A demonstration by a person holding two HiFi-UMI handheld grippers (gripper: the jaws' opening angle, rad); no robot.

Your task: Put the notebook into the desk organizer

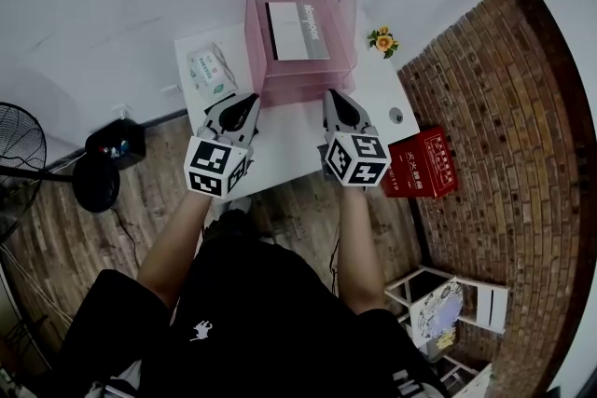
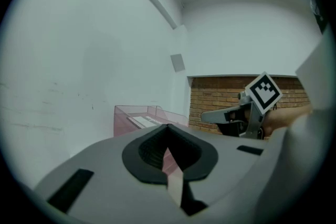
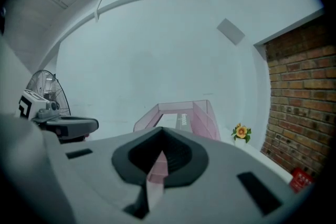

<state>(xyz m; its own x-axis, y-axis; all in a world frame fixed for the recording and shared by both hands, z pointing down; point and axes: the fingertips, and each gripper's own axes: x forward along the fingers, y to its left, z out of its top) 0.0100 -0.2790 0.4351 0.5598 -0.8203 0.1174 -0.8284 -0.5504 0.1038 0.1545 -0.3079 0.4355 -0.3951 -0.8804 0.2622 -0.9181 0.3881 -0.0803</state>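
The notebook [image 1: 298, 31], grey and white, lies flat inside the pink see-through desk organizer [image 1: 256, 23] at the back of the white table [image 1: 289, 149]. My left gripper [image 1: 250, 100] and right gripper [image 1: 332, 95] hover side by side just in front of the organizer, both shut and holding nothing. In the left gripper view the jaws [image 2: 168, 126] meet, with the organizer [image 2: 125, 117] and notebook [image 2: 140, 121] beyond, and the right gripper [image 2: 207, 115] off to the side. The right gripper view shows its jaws [image 3: 160, 130] together, facing the organizer [image 3: 203, 113] and notebook [image 3: 182, 120].
A green-and-white tissue pack [image 1: 210, 72] lies left of the organizer. A small flower ornament [image 1: 382, 41] stands at the table's right corner, and a small round item [image 1: 396, 115] near its right edge. A red box [image 1: 424, 163] sits on the floor, a fan [image 1: 19, 144] to the left.
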